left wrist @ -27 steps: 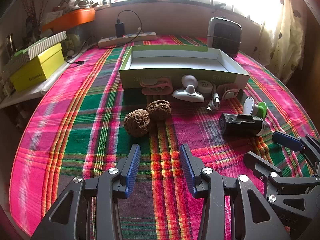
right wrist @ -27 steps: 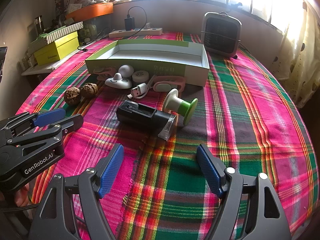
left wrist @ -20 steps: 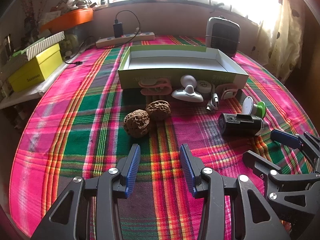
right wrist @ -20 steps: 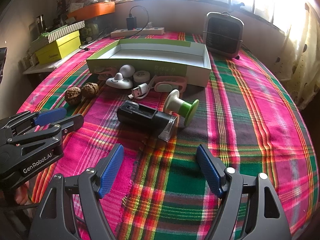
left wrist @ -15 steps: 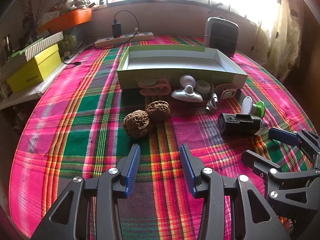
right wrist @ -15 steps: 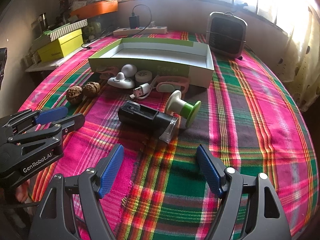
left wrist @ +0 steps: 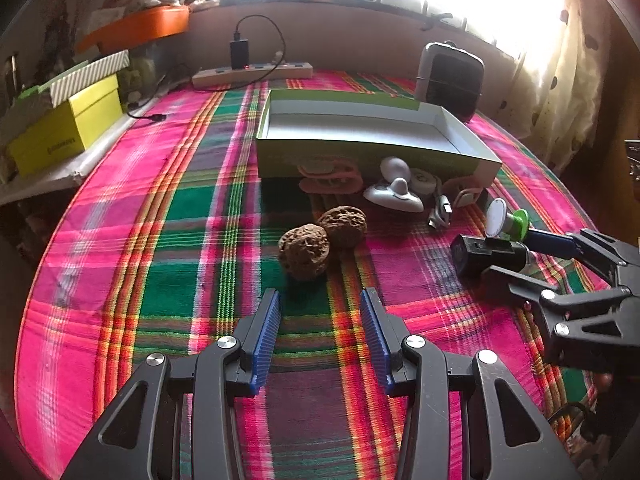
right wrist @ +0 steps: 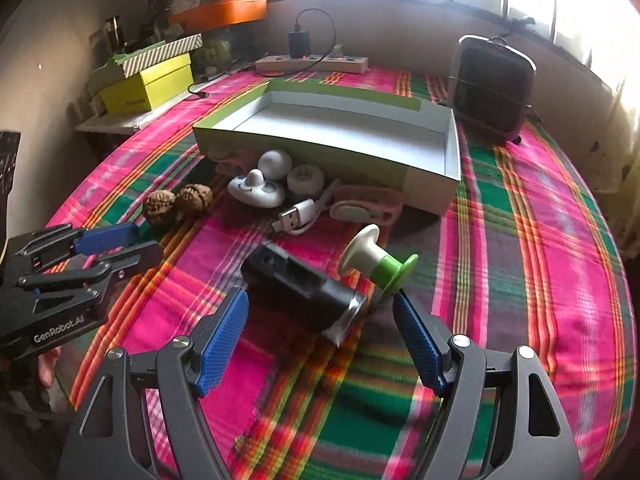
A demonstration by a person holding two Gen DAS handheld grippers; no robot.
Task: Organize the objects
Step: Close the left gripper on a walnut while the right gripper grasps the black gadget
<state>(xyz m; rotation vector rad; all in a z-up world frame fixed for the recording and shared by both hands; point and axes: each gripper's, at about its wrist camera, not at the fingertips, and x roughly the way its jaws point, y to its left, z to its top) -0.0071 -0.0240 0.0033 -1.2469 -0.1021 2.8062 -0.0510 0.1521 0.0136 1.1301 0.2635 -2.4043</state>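
Blue pads of the right gripper (right wrist: 320,320) stand wide apart and hold nothing, low over the plaid tablecloth (right wrist: 540,264), with the near end of the black box (right wrist: 300,286) just between their tips. It looks like a rigid plastic case, light, with a clear cap at the near end that may slip or pop off, though motion blur hides the detail; the flat long sides are the sounder place to pinch. Touching its far end lies the green-and-white spool (right wrist: 376,262), hard and apt to roll. The left gripper (left wrist: 320,312) is likewise released and empty, its jaws narrower, aimed at the two walnuts (left wrist: 320,238) lying just ahead and touching each other; they are hard, knobbly and round, so a grip across the widest part suits them. Farther on, a white cable (right wrist: 300,214), white knobs (right wrist: 264,182) and pink bands (right wrist: 368,208) crowd against the front wall of the open tray (right wrist: 320,148), which holds nothing yet. Beyond it stand a small heater (right wrist: 494,88) and a power strip (right wrist: 312,64).
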